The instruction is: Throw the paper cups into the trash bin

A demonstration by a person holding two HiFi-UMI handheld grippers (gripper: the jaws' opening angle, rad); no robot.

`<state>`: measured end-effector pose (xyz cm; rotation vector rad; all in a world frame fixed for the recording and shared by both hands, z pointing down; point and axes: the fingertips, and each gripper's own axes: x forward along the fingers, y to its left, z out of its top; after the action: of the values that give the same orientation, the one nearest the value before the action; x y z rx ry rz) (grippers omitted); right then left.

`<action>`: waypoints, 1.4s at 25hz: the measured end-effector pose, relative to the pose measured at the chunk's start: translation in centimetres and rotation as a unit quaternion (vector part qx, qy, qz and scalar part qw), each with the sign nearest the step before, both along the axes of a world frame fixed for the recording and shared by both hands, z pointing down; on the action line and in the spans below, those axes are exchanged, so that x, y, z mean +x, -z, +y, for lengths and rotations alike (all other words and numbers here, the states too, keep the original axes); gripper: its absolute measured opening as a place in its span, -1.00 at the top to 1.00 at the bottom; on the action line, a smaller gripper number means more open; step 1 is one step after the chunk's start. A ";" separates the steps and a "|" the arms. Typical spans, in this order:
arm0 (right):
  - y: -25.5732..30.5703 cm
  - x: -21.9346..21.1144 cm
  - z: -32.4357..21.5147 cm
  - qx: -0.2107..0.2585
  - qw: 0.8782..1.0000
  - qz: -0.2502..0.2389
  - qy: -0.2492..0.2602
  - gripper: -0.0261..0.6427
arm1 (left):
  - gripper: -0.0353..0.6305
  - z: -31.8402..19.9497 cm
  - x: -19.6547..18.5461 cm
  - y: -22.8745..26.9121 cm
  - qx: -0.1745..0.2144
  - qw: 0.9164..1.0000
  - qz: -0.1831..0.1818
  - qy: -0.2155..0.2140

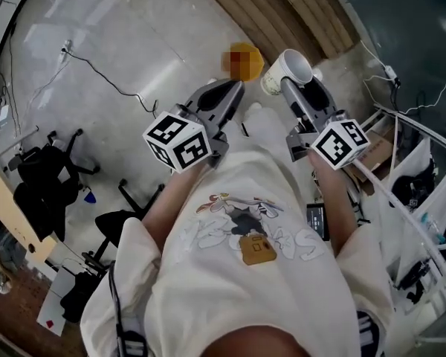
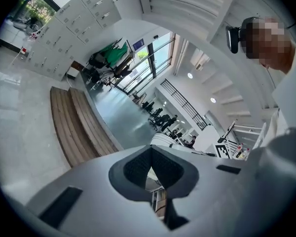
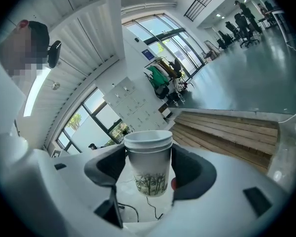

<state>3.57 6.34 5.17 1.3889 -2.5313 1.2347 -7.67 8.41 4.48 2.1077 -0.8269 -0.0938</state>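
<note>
Paper cups (image 3: 148, 164), white with a green plant print and seemingly two nested together, are clamped between the dark padded fingers (image 3: 190, 169) of my right gripper (image 3: 148, 167). One pad presses each side of the wall, the doubled rim stands clear above the pads and the base hangs below them. From my head I see the same cups (image 1: 286, 69) at the tip of that gripper (image 1: 290, 88), their open mouth showing. They are held over the floor just on my side of the brown slatted wooden step (image 1: 282, 6).

My left gripper (image 1: 234, 88) points toward that step too, beside the right one. Its pads (image 2: 135, 169) meet at their tips with nothing between them. The black-and-white marker cubes (image 1: 178, 141) sit close above my cream printed T-shirt (image 1: 245, 274).

Under both grippers lies a pale, glossy stone floor (image 1: 134, 58). A thin black cable (image 1: 104, 76) trails across it on my side of the step, and black office chairs (image 1: 44, 177) stand well apart from the step.

Beyond the step (image 3: 227, 127) spreads a dark grey-green polished floor (image 3: 246, 83). Farther still from the step are a rack of green clothes (image 3: 160, 75), a bank of white lockers (image 3: 133, 102) and tall windows (image 3: 163, 41).
</note>
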 end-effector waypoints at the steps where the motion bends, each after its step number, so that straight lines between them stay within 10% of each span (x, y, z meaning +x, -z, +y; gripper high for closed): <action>1: 0.0 -0.3 -0.3 -0.002 1.000 -0.001 0.007 0.04 | 0.88 -0.4 0.0 0.1 -0.001 1.000 0.000 0.002; 23: -5.8 1.1 -2.7 -0.069 0.996 0.030 0.057 0.04 | 0.88 -4.9 2.5 -3.6 -0.034 0.999 -0.025 0.006; 35: -14.3 0.5 -4.0 -0.065 0.982 0.145 0.104 0.04 | 0.88 -6.7 1.3 -13.3 -0.050 0.993 -0.101 0.023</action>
<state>4.11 2.37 19.44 1.1456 -2.2846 1.0541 -6.38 1.76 17.83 2.0256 -0.9797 0.1351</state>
